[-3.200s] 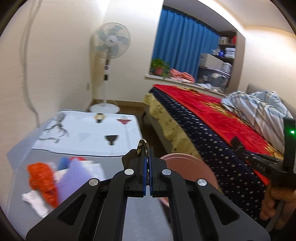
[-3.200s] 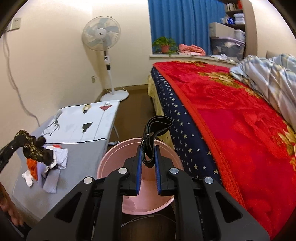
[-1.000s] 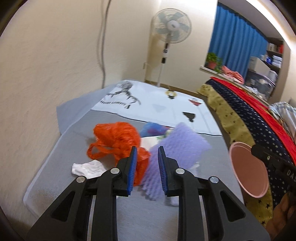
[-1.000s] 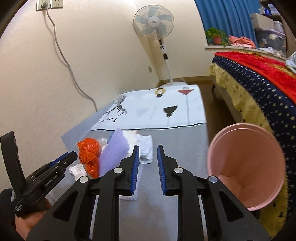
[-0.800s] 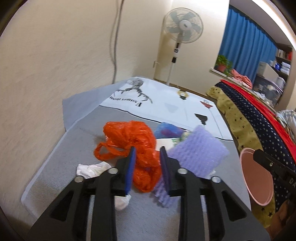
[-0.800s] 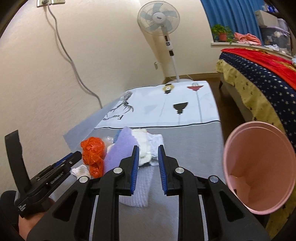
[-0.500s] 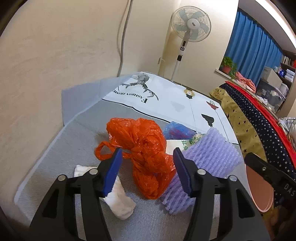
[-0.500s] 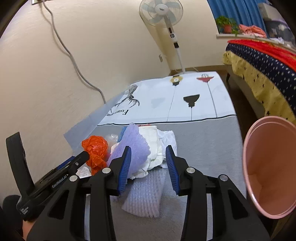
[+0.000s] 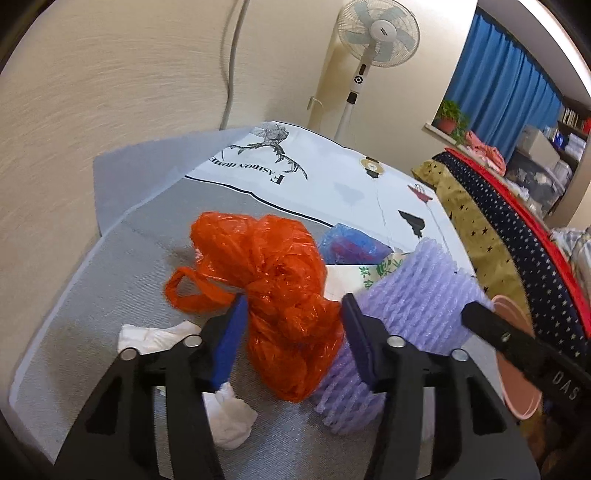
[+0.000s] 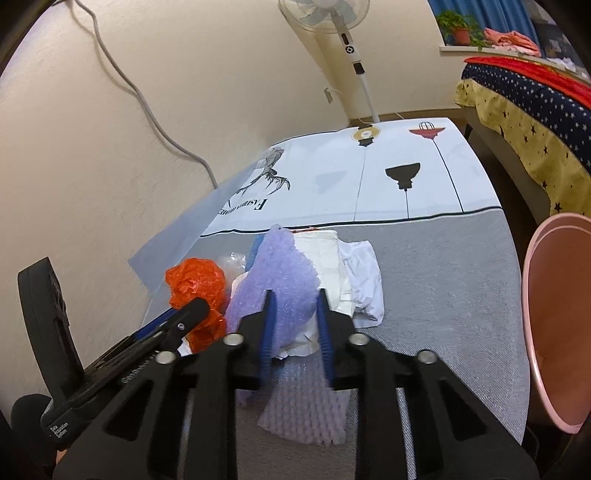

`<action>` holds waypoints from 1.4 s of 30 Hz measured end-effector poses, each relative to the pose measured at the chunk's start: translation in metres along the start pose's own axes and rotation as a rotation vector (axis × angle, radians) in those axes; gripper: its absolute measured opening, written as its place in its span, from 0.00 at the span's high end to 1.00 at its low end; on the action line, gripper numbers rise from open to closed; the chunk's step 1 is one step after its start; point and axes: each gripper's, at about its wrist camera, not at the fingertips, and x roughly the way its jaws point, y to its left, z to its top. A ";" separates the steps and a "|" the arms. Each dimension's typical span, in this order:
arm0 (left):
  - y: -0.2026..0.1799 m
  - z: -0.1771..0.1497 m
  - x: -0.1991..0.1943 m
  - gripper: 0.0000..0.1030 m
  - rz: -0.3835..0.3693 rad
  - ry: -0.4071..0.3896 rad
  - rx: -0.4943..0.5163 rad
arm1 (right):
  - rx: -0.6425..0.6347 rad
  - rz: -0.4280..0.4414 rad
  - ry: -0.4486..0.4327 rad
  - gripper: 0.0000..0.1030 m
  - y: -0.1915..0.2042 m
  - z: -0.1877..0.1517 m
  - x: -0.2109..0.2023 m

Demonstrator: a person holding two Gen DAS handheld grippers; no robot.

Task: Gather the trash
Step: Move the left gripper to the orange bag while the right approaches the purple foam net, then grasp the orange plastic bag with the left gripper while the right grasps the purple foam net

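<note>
**Two grippers at one trash heap**

A grey table (image 9: 92,302) stands against a cream wall, fan (image 9: 380,29) beyond, bed (image 10: 524,110) right of it. Left of the heap's one purple foam net (image 10: 284,280) (long axis toward the fan), the left gripper (image 9: 291,325) is closing around one orange bag (image 9: 273,280). The right gripper (image 10: 293,314) is closing astride the net. One pink bin (image 10: 557,317) stands right.

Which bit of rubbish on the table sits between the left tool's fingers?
The orange plastic bag: it lies between the closing jaws of the left gripper. The purple foam netting sits just outside them, the white tissue beneath.
</note>
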 end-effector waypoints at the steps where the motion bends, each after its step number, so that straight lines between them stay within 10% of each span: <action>1: 0.000 0.000 -0.001 0.58 -0.008 0.000 -0.001 | -0.003 0.003 -0.005 0.87 0.001 0.000 -0.002; 3: 0.000 0.001 -0.002 0.80 -0.032 0.003 0.000 | -0.018 0.011 -0.020 0.88 0.006 0.003 -0.009; 8: -0.002 0.002 -0.010 0.97 -0.035 -0.009 0.027 | -0.038 0.018 -0.060 0.89 0.013 0.006 -0.026; 19: 0.006 0.003 -0.037 0.99 -0.044 -0.056 0.022 | -0.081 0.001 -0.157 0.89 0.026 0.019 -0.084; 42: -0.039 0.001 -0.093 1.00 -0.191 -0.158 0.107 | -0.172 -0.308 -0.332 0.89 -0.030 0.065 -0.239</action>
